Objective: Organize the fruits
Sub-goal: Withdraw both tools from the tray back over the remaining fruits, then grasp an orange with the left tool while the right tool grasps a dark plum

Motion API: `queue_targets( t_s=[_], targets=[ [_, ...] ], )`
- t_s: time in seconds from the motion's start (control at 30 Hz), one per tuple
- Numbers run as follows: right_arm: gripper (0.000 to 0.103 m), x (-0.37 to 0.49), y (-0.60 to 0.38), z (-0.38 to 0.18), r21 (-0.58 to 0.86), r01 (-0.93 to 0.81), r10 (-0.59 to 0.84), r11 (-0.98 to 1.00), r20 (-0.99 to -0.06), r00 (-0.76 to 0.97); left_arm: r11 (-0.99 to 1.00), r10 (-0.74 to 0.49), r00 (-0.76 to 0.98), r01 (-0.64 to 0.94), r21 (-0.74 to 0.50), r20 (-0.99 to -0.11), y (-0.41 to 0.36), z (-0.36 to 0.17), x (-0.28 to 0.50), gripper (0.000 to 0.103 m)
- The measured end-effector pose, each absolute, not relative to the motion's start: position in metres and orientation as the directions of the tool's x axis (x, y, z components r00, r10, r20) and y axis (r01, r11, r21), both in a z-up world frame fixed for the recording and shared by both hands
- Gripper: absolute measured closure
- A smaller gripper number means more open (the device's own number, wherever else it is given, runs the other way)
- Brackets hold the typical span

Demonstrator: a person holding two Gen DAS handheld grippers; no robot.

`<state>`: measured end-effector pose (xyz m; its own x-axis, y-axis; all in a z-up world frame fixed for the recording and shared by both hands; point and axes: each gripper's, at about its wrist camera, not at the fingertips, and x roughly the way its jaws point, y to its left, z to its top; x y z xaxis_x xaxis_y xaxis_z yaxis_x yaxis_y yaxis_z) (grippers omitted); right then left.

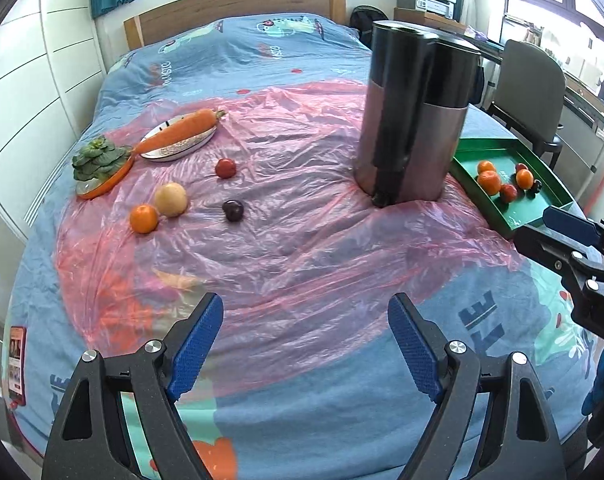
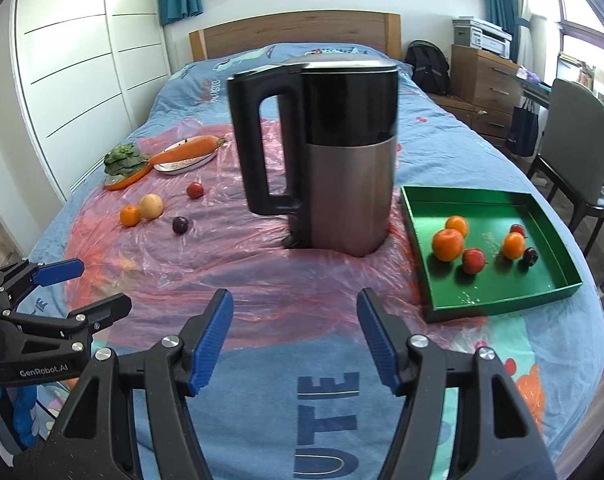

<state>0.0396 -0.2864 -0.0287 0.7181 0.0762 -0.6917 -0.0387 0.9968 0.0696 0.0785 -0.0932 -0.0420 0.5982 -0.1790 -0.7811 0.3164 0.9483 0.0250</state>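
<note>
On the pink plastic sheet (image 1: 285, 240) lie an orange (image 1: 143, 219), a yellow pear (image 1: 171, 199), a red fruit (image 1: 225, 168) and a dark plum (image 1: 233, 210), all left of the kettle (image 1: 414, 120). A green tray (image 2: 426, 240) at the right holds several oranges and small red and dark fruits, such as an orange (image 2: 448, 244) and a red one (image 2: 473, 261). My left gripper (image 1: 306, 344) is open and empty, near the bed's front. My right gripper (image 2: 295, 336) is open and empty too, in front of the kettle (image 2: 326, 152).
A carrot (image 1: 181, 130) lies on a white plate (image 1: 173, 152), and leafy greens (image 1: 97, 160) sit on an orange dish. The bed is flanked by a white wardrobe (image 1: 29, 80) at the left and a chair (image 2: 578, 148) at the right.
</note>
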Motion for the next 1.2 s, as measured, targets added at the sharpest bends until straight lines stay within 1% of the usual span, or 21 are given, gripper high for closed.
queue_targets(
  t_s=[0.27,0.53,0.97,1.2],
  targets=[
    [0.000,0.057,-0.236,-0.036,0.039,-0.131,0.119,0.991,-0.717,0.686,0.974,-0.136,0.605,0.228,0.007,-0.784,-0.037,-0.057,0.104,0.023],
    [0.000,0.082,-0.197,-0.056,0.032,-0.201,0.156,0.979,-0.750,0.642,0.989,-0.098,0.608,0.151,-0.007,-0.788,0.012,-0.073,0.135,0.023],
    [0.000,0.149,-0.142,-0.087,0.069,-0.286,0.232,0.956,-0.773,0.591,0.997,-0.077,0.619,0.071,-0.042,-0.782,0.079,-0.100,0.198,0.023],
    [0.000,0.193,-0.124,-0.104,0.107,-0.302,0.271,0.947,-0.772,0.575,0.997,-0.080,0.622,0.051,-0.062,-0.779,0.093,-0.114,0.239,0.023]
  ],
)
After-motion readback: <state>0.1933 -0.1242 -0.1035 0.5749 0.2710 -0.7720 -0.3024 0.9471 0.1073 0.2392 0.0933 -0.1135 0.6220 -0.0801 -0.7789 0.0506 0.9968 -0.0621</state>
